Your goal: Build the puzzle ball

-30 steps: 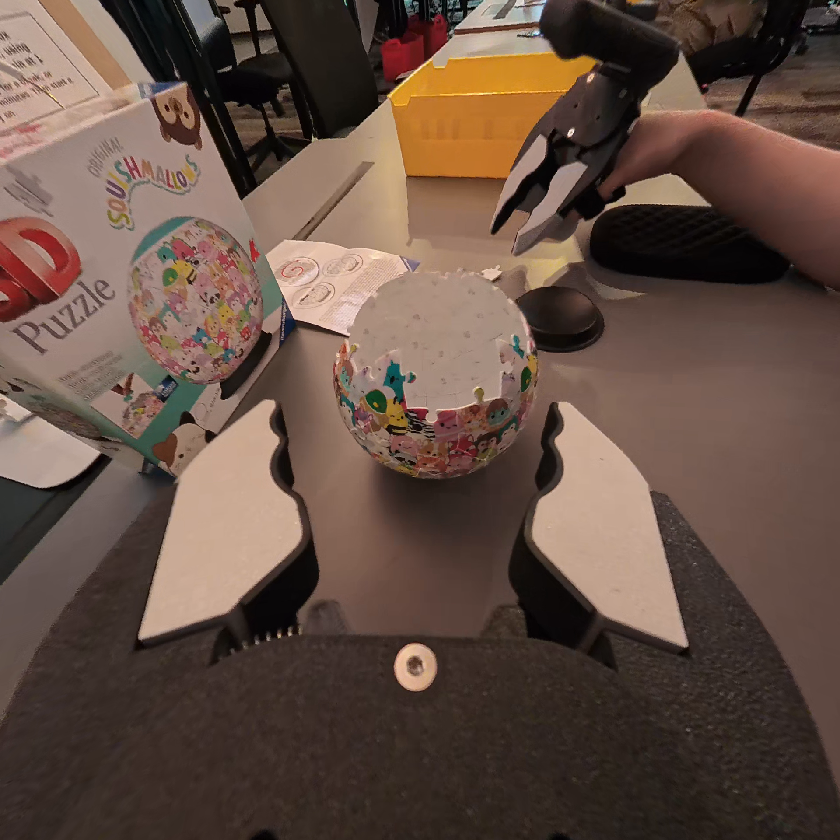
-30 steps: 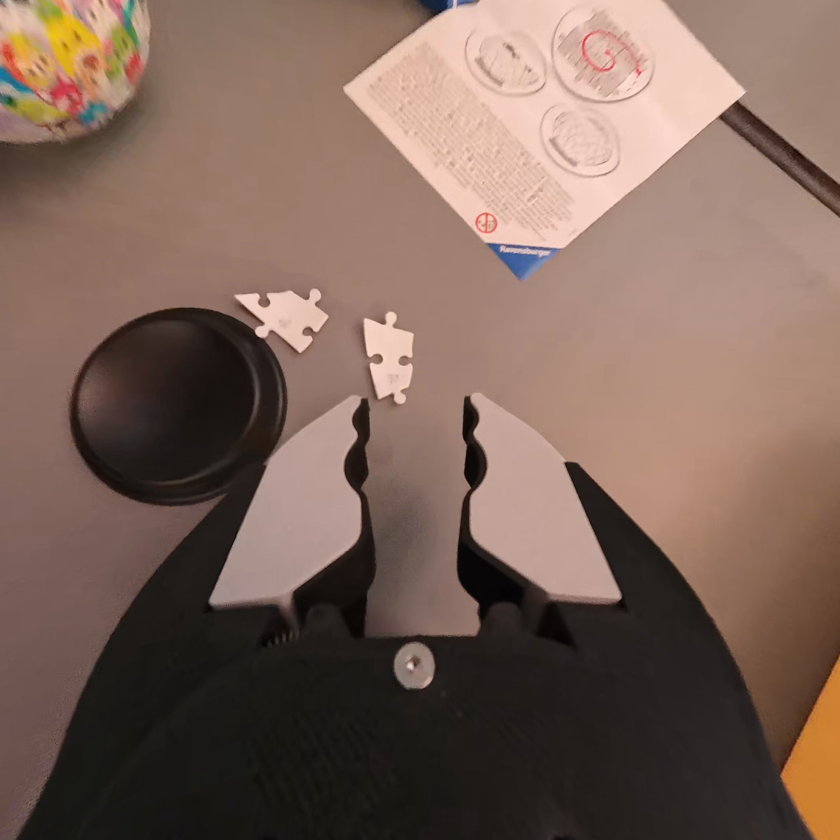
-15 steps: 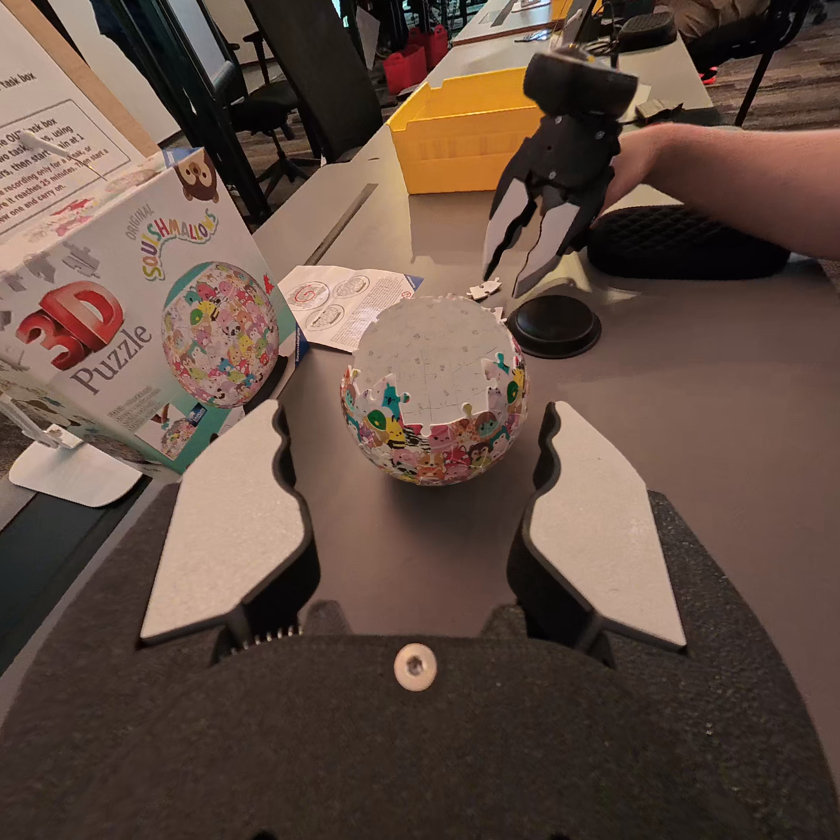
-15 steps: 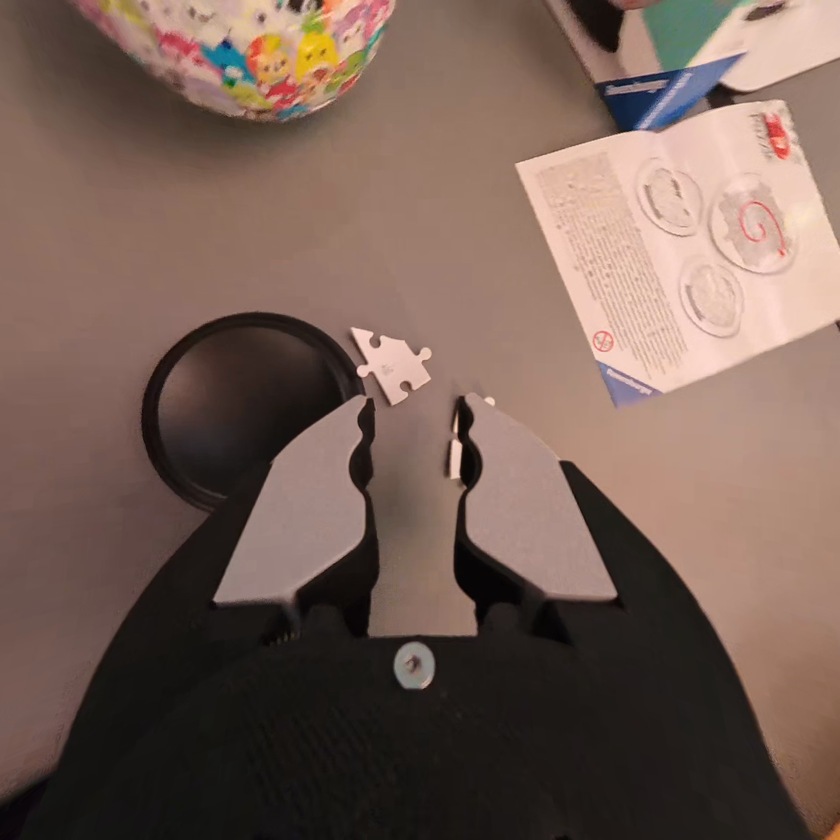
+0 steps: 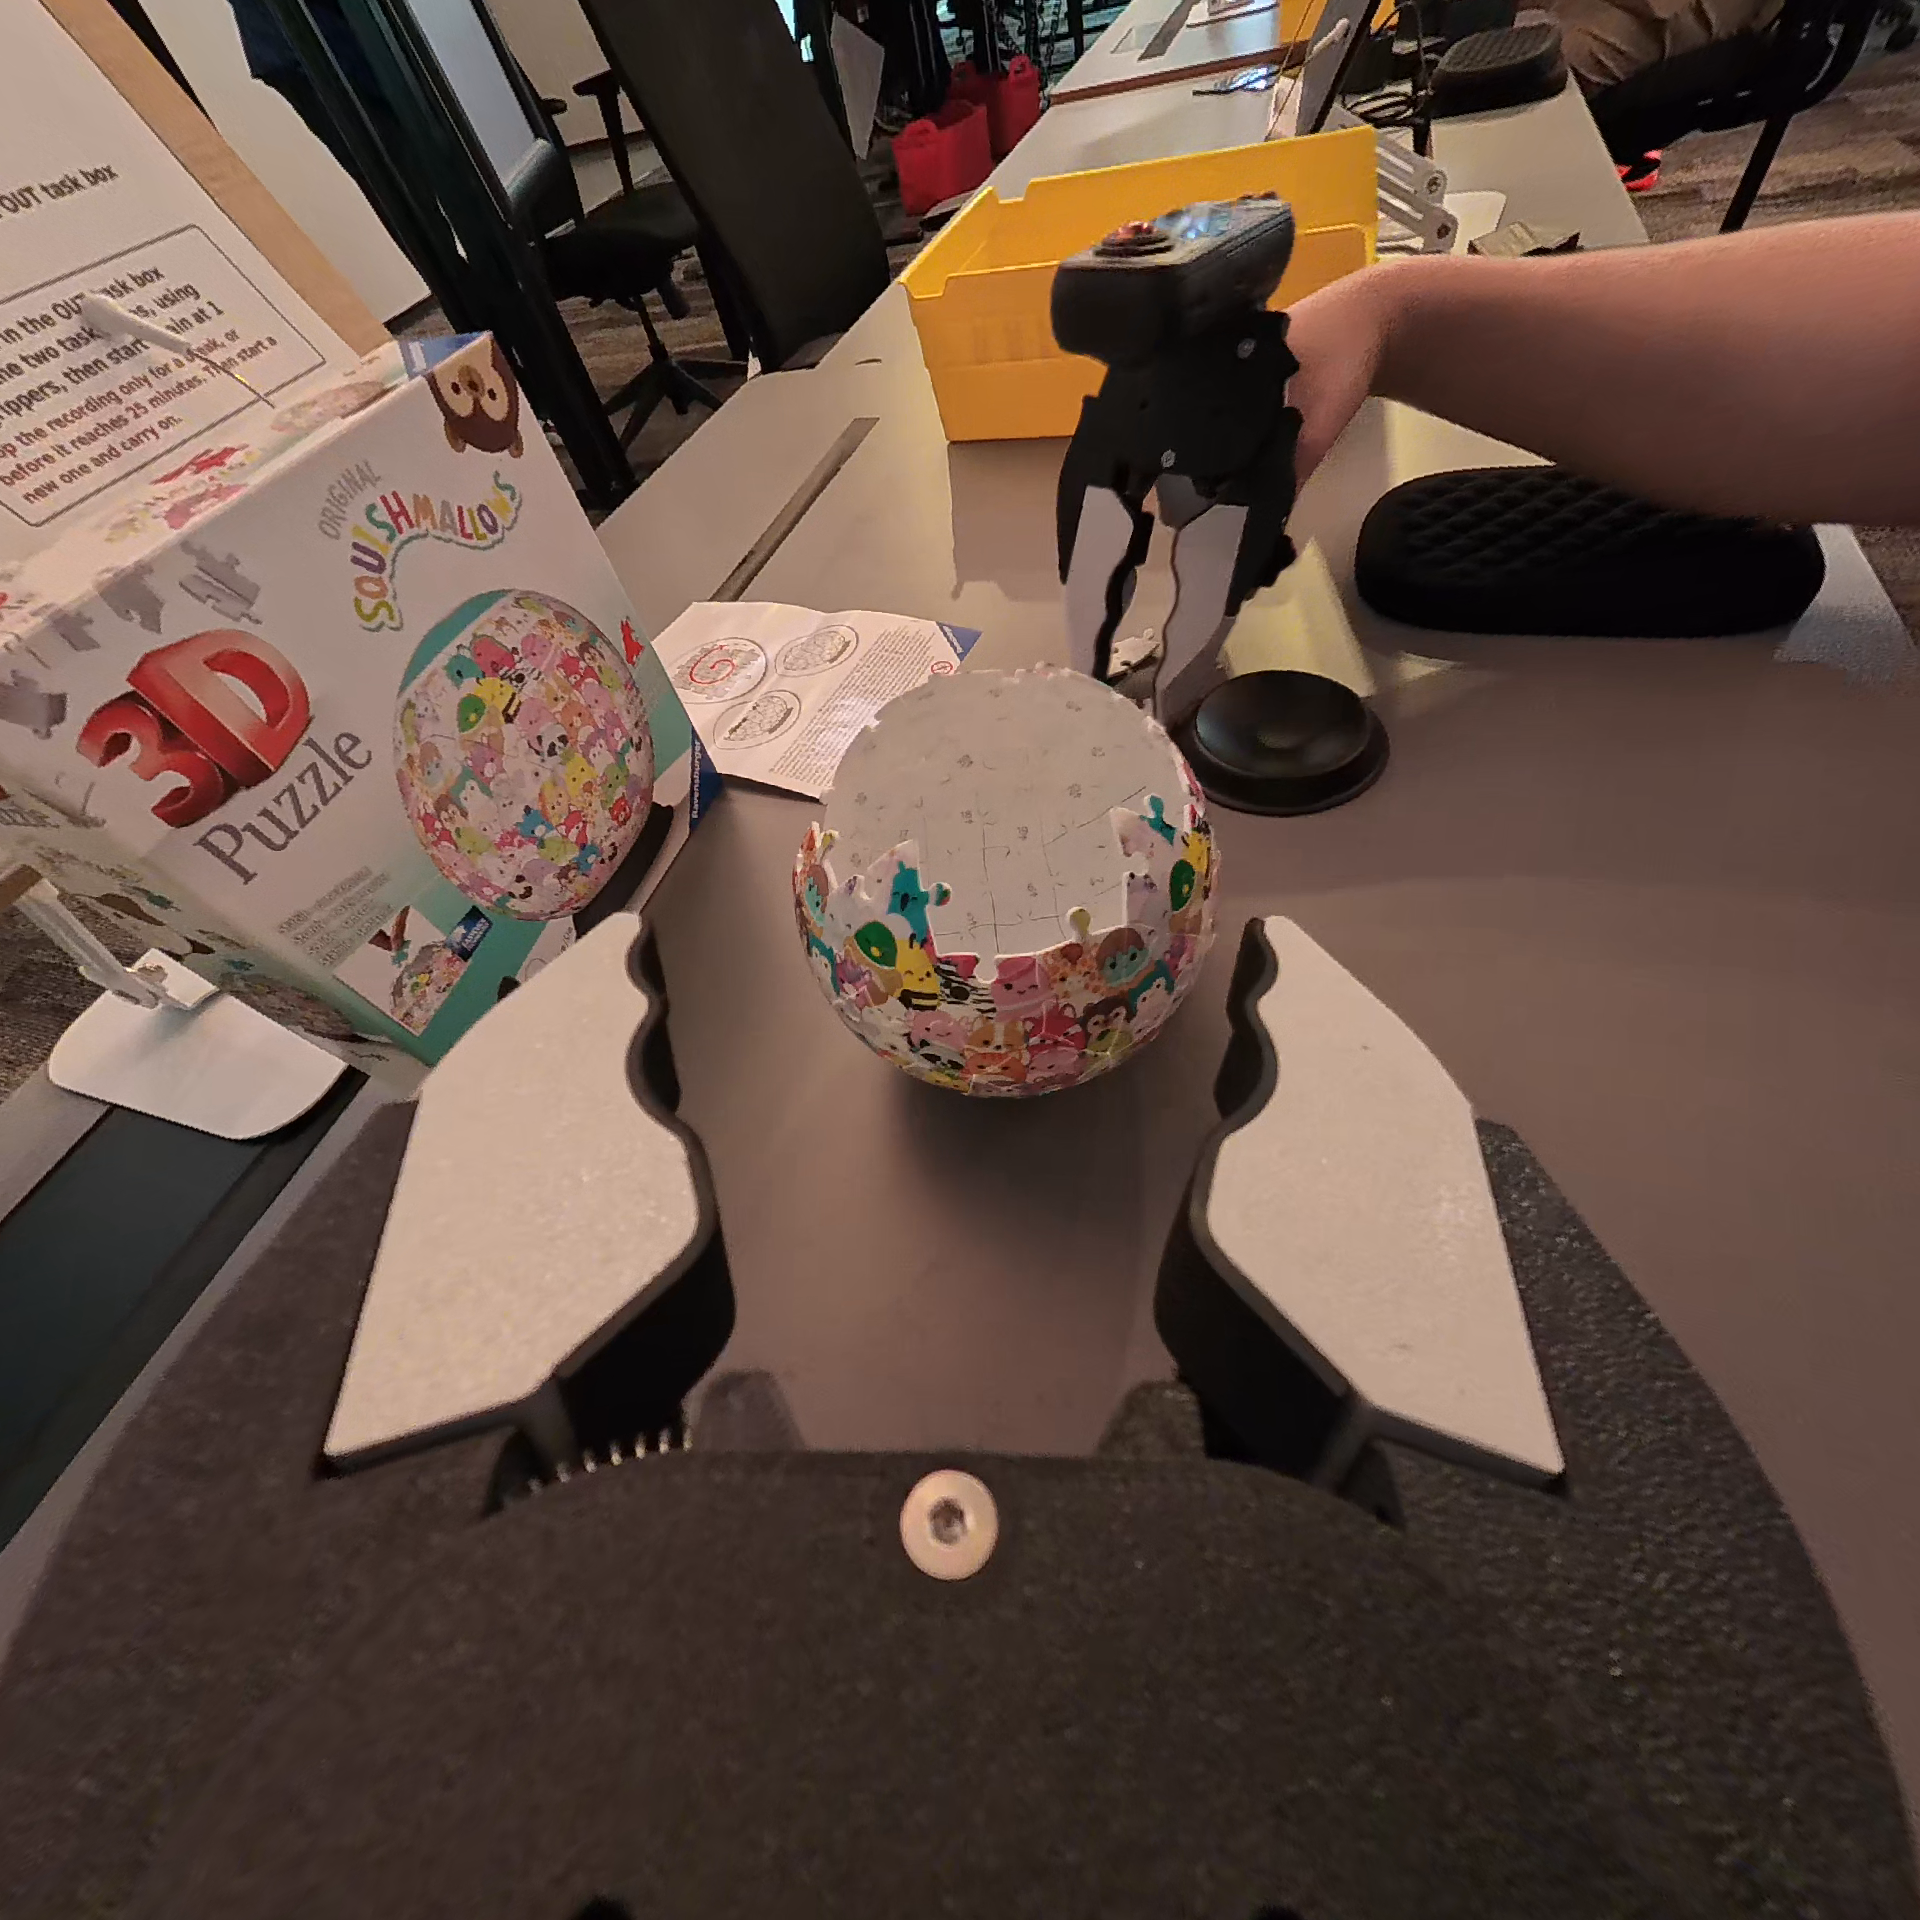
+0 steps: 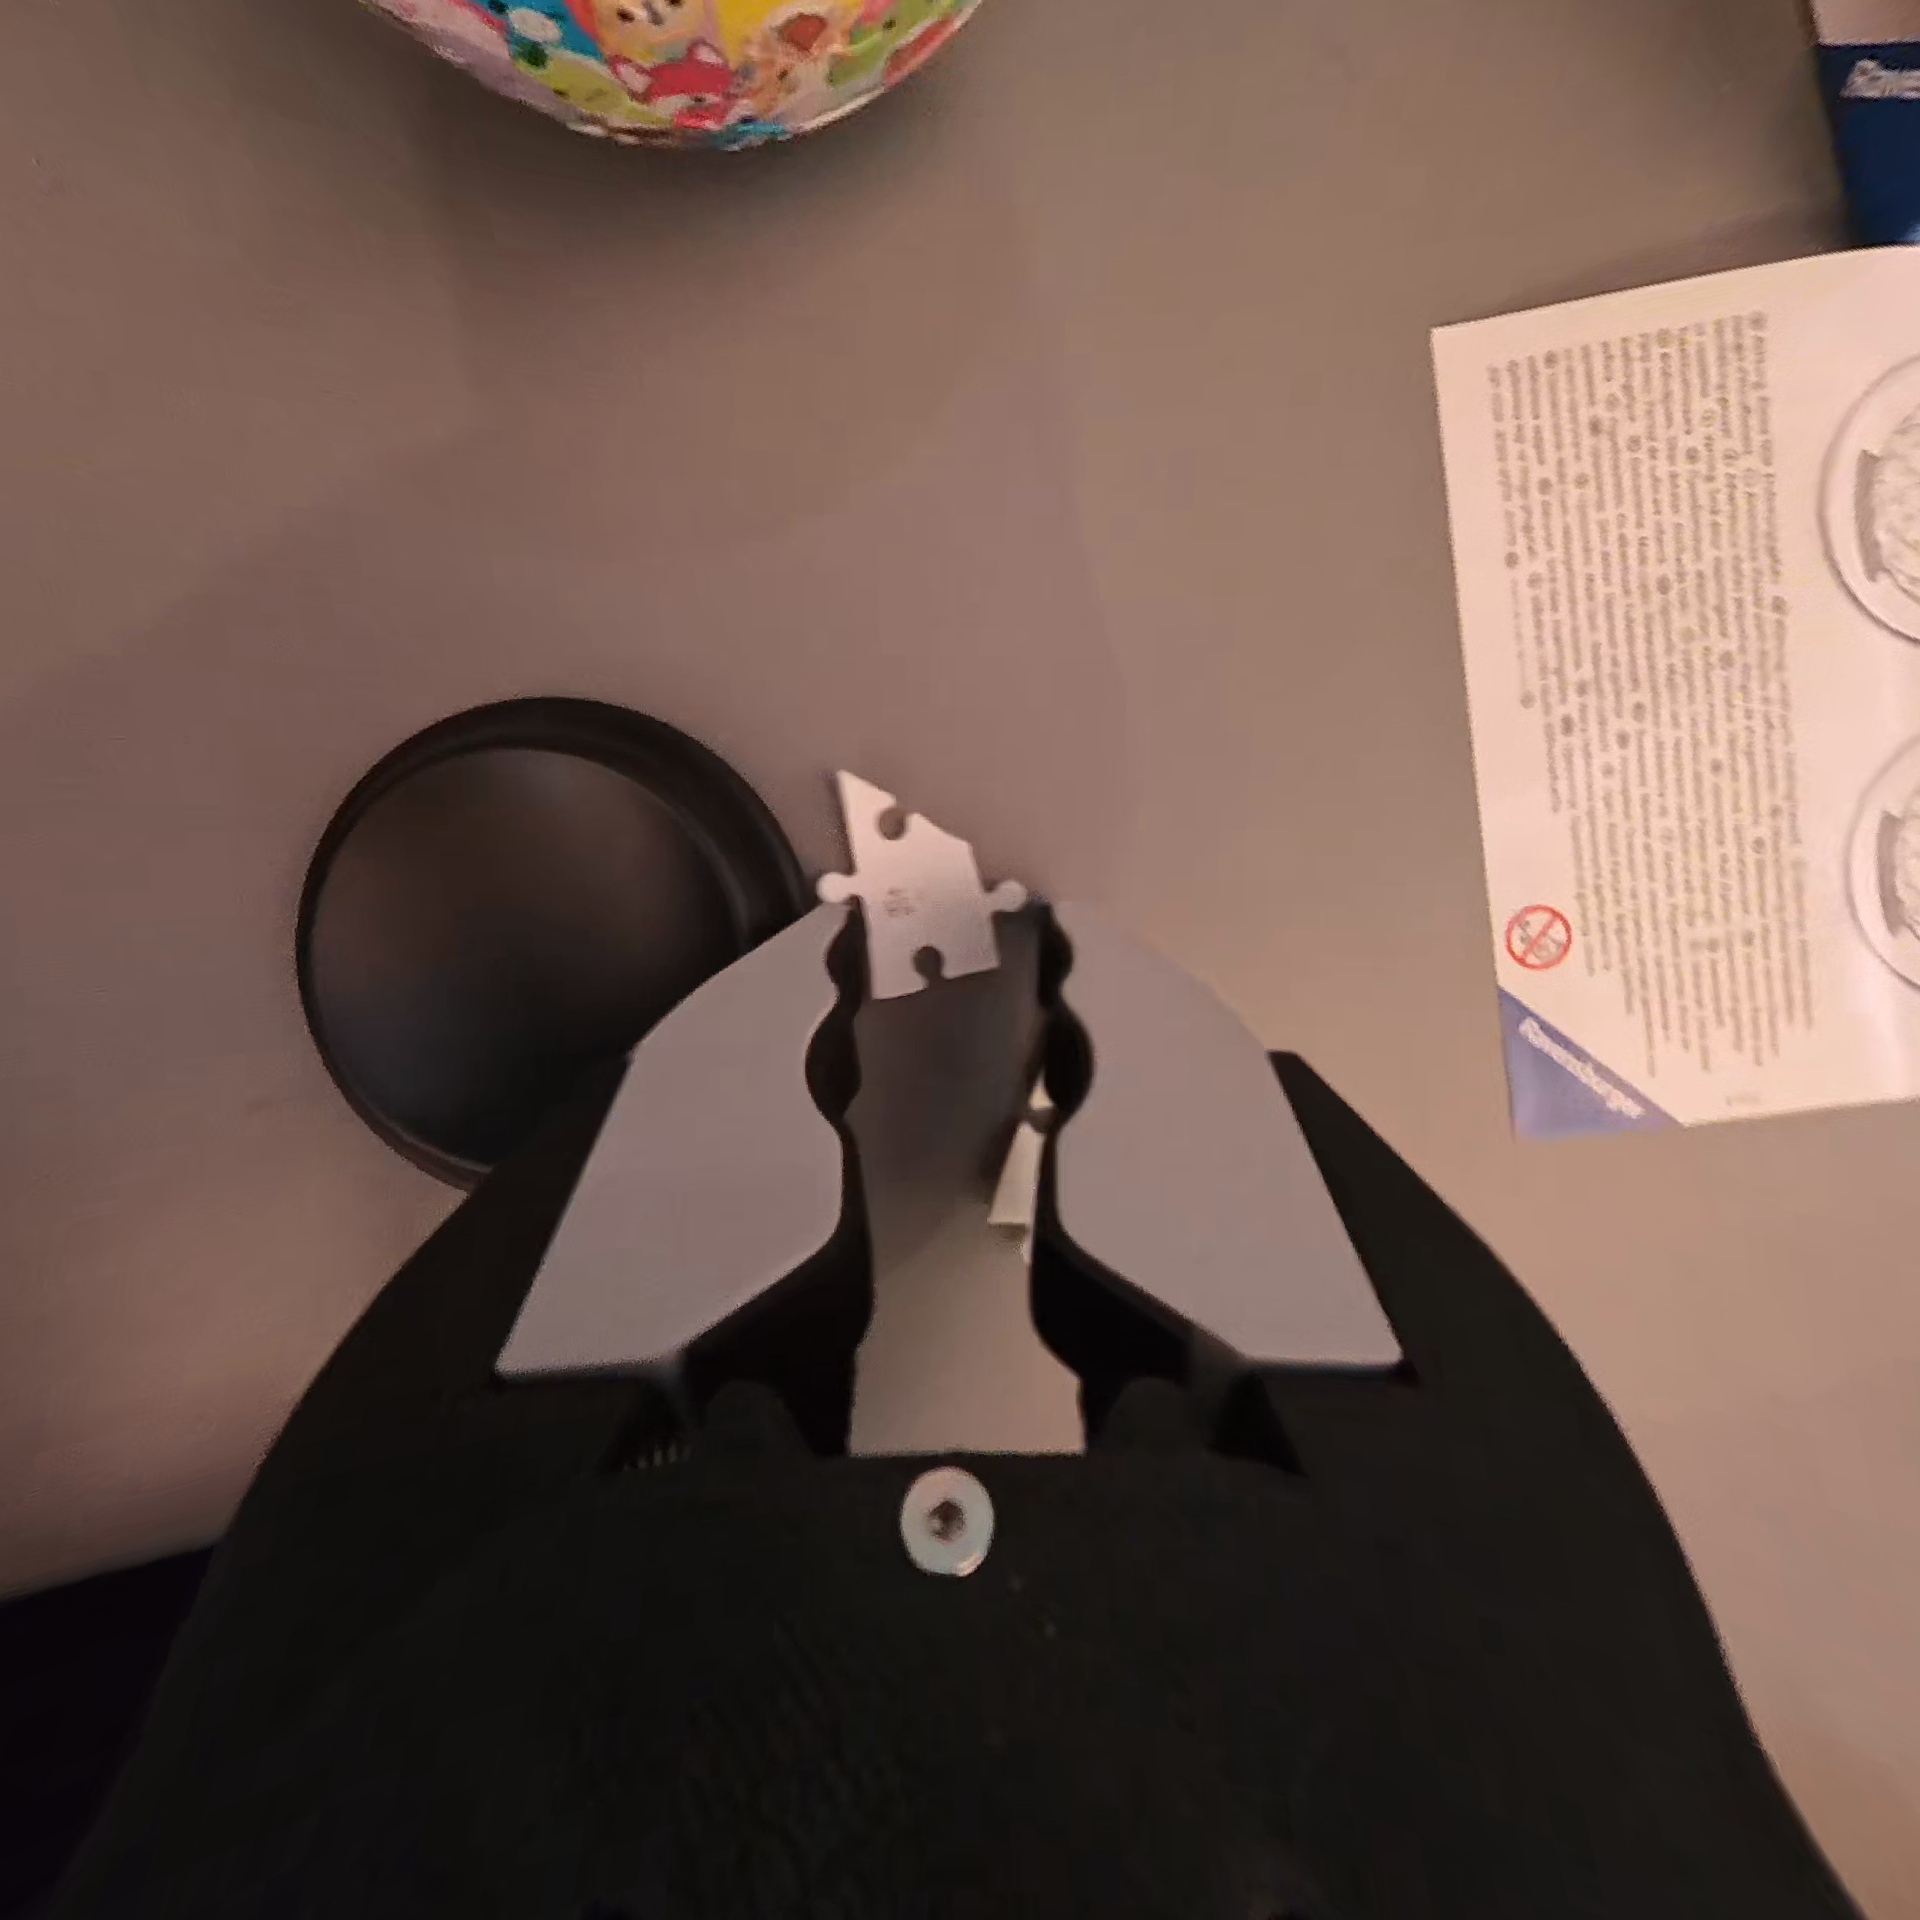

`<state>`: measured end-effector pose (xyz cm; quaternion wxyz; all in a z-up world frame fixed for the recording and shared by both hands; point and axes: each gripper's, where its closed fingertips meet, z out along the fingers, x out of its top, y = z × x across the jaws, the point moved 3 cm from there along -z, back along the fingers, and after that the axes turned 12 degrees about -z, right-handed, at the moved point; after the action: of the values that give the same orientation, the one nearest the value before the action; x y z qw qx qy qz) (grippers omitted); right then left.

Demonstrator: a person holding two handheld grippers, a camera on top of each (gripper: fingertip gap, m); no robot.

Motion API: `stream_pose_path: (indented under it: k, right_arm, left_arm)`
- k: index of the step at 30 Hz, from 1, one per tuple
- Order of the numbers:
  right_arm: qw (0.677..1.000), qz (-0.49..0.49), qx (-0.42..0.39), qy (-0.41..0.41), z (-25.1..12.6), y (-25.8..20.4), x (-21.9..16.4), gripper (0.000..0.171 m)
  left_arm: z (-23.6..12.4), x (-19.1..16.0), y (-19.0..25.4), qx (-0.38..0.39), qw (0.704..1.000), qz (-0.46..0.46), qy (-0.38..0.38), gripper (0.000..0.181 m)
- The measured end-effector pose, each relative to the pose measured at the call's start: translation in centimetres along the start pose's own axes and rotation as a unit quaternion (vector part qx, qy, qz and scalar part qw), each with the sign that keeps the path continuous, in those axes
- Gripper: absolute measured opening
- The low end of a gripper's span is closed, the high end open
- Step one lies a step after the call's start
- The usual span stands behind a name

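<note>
The half-built puzzle ball [image 5: 1003, 914], colourful outside and white inside, sits on the grey table with its opening facing up. It also shows at the top edge of the right wrist view [image 6: 675, 62]. My left gripper [image 5: 948, 940] is open and empty, its fingers either side of the ball and short of it. My right gripper [image 6: 940, 920] points down, partly open, low over the table. A white loose piece [image 6: 920, 894] lies flat at its fingertips. A second white piece [image 6: 1013, 1174] is mostly hidden under the right finger. The right gripper also shows in the left wrist view [image 5: 1143, 665].
A round black stand [image 6: 530, 935] lies just left of the loose pieces, behind the ball [image 5: 1288, 743]. A paper leaflet [image 6: 1683, 675] lies to the right. The puzzle box [image 5: 343, 707] stands left of the ball. A yellow bin [image 5: 1122, 312] and a black pad [image 5: 1579, 561] are farther back. Some 30 cm of space lies between my two pairs of fingers.
My right gripper has come down and turned upright over the loose pieces; the pointed piece now lies at its fingertips and the other under its right finger. The left gripper has pulled back slightly.
</note>
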<state>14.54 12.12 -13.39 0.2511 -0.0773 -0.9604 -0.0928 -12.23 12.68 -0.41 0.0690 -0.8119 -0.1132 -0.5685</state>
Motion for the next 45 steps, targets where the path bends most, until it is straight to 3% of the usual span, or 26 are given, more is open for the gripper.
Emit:
stream_pose_path:
  k: [1, 5, 13, 19, 25, 31, 36, 38, 45]
  right_arm:
    - [1.0, -0.006, 0.015, 0.004, 0.2, -0.1, 0.2, 0.025]
    - [0.999, -0.031, 0.031, -0.002, 0.4, 0.2, 0.6, 0.025]
    - [0.991, -0.125, -0.028, -0.04, -1.0, 0.8, 1.6, 0.025]
    - [0.949, -0.285, -0.054, -0.119, -2.8, -0.3, 3.8, 0.025]
    - [0.93, -0.351, -0.037, -0.101, -3.7, -3.6, 7.1, 0.025]
    - [0.92, -0.389, -0.023, -0.032, -4.6, -8.7, 10.1, 0.025]
    - [0.892, -0.451, -0.029, 0.026, -4.5, -13.3, 13.1, 0.025]
    - [0.878, -0.477, -0.028, 0.035, -4.2, -15.0, 14.1, 0.025]
    - [0.84, -0.539, -0.039, 0.051, -3.6, -18.6, 16.9, 0.025]
  left_arm:
    - [0.0, 0.0, 0.0, 0.0, 1.0, 0.0, -0.001, 0.102]
    - [0.0, -0.1, 0.0, 0.001, 1.0, 0.001, -0.004, 0.102]
    - [0.0, 0.1, 0.2, -0.005, 1.0, 0.003, -0.001, 0.101]
    - [0.1, 0.1, 0.8, -0.016, 1.0, 0.011, -0.012, 0.1]
    - [-0.7, 1.2, 3.1, -0.063, 0.998, 0.007, -0.013, 0.089]
    - [0.1, 0.5, 9.2, -0.135, 0.982, -0.122, -0.048, 0.06]
    - [2.0, -2.0, 13.4, -0.087, 0.966, -0.232, -0.075, 0.036]
    - [2.1, -2.2, 15.3, -0.115, 0.95, -0.285, -0.064, 0.027]
    - [3.1, -4.9, 18.6, -0.136, 0.916, -0.359, -0.112, 0.027]
